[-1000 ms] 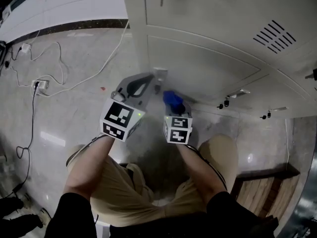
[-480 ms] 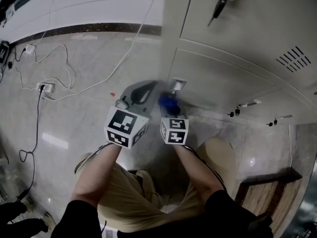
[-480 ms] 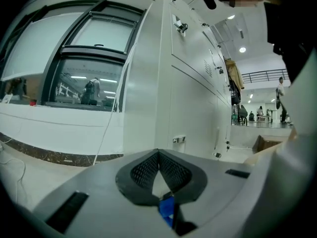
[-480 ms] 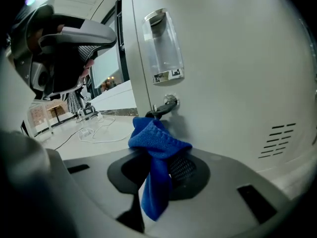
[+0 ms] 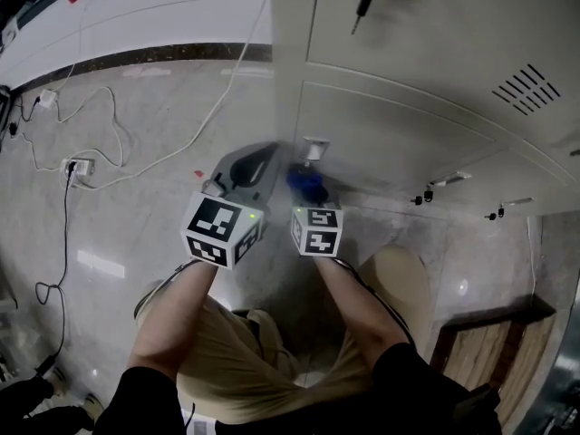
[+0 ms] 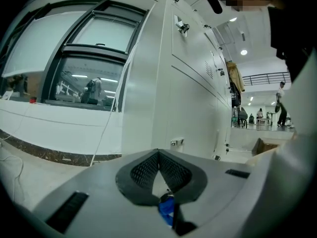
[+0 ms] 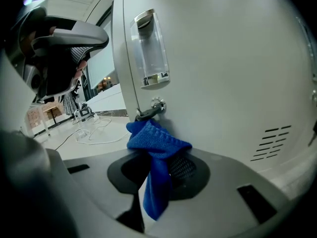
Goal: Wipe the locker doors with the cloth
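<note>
Right gripper (image 7: pixel 159 171) pinches blue cloth (image 7: pixel 156 142), seemingly touching locker door (image 7: pixel 223 73); label (image 7: pixel 156 77) unreadable.

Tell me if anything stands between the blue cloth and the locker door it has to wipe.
Nothing visible does. The right gripper holds the blue cloth close against the locker door. Only the key in the lock juts out just above the cloth; an upward stroke would likely meet it.
</note>
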A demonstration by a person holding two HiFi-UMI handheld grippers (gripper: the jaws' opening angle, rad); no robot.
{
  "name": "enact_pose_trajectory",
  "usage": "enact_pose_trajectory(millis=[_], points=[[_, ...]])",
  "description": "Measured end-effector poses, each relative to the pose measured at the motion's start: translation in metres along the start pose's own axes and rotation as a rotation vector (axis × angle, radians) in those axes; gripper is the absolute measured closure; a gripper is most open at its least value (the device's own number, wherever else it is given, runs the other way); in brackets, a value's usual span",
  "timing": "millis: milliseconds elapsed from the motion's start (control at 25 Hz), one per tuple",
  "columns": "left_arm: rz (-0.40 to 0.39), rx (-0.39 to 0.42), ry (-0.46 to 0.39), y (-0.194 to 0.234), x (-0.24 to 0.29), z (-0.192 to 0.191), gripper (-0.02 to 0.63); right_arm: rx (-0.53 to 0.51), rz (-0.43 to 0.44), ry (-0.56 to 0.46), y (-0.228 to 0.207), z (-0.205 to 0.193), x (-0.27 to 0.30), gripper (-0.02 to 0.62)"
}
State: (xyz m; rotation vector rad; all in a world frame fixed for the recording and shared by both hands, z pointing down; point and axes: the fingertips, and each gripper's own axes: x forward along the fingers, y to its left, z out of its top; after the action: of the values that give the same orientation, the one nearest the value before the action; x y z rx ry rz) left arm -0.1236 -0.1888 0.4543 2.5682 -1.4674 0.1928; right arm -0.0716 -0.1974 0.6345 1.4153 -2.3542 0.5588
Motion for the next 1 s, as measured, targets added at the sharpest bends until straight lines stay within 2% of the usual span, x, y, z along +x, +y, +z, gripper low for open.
enact_pose_trajectory(millis=[280, 1000], points=[[-0.032, 0.050, 0.040, -0.017, 0.009, -0.010, 0.597, 0.020, -0.038, -0.002, -0.025, 0.002, -0.015, 0.506], [-0.048, 0.077, 0.064, -0.052, 0.027, -0.006, 0.597, 0.051, -0.099, 0.007, -0.087, 0.000, -0.049, 0.506]])
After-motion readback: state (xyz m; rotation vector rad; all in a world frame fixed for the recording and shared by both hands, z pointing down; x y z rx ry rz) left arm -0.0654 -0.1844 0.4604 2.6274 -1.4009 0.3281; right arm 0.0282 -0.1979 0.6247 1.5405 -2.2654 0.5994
